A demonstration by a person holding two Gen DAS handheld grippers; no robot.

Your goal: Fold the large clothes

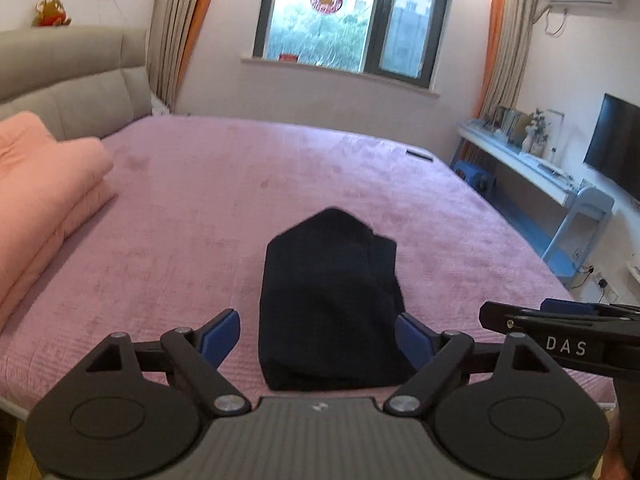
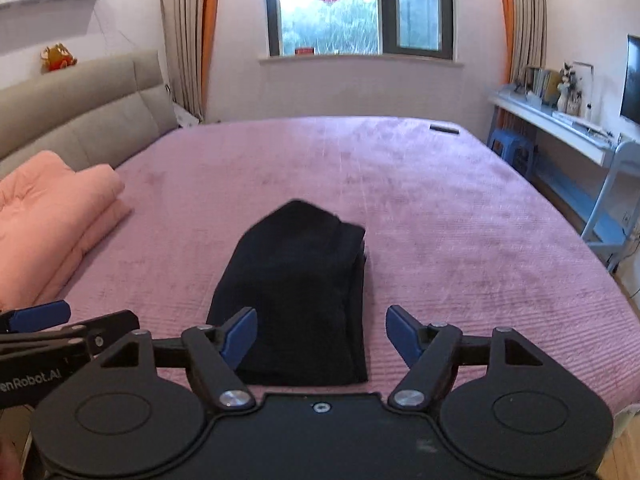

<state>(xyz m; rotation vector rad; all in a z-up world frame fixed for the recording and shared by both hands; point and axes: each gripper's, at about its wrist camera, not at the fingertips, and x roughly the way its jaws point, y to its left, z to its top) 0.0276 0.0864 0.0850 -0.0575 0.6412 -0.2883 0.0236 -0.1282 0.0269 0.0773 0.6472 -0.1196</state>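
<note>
Left wrist view: looks from the near edge of the bed [image 1: 360, 168], raised above it and tilted down, toward the window [image 1: 344, 20]; its own tongs [image 1: 318, 334] fill the lower frame.
Right wrist view: same direction and tilt, set just right of the other; its tongs [image 2: 322, 338] are low in frame.
Nearness: both hang close above the folded dark garment [image 1: 328, 304].
Shared: bed, garment, window, headboard [image 2: 80, 108], and the desk [image 2: 560, 124]; each view catches the other tongs at its edge.
</note>
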